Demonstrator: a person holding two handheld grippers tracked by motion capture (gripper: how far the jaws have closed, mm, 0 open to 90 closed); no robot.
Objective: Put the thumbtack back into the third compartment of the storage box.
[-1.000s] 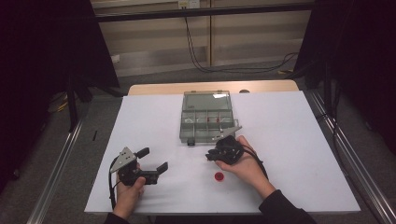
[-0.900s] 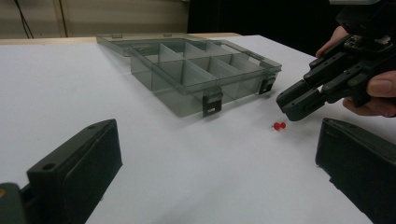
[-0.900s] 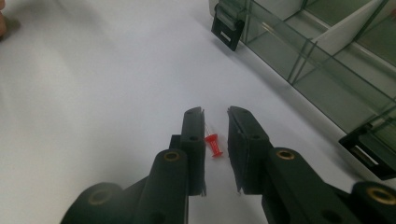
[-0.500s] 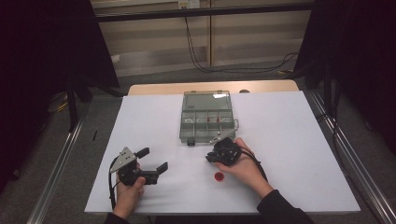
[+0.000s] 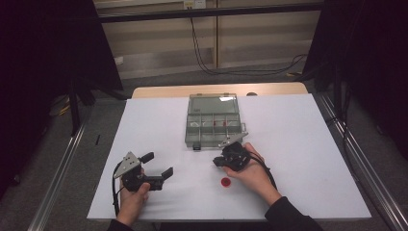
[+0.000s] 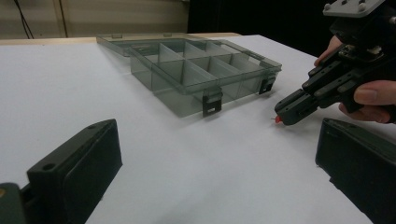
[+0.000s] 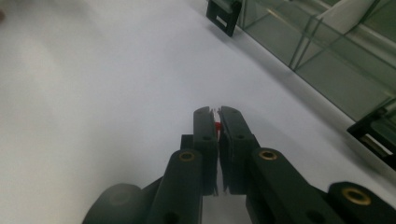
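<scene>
Right tool (image 7: 217, 122) of mine is clenched on a tiny red piece (image 7: 217, 126), low over the white worktop (image 5: 298, 144) just in front of the clear smoky plastic compartment box (image 5: 212, 126). Left tool (image 5: 156, 166) sits released, well apart. Another small red disc (image 5: 224, 182) lies near my right hand (image 5: 252, 171).

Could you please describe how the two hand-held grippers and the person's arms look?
Both the left hand-held gripper and the right hand-held gripper are black with two flat, blocky jaws. Each carries a grey three-cornered plate on top and trails a black cable. Brass-coloured pins mark the right one's linkage. The right arm wears a dark sleeve.
</scene>
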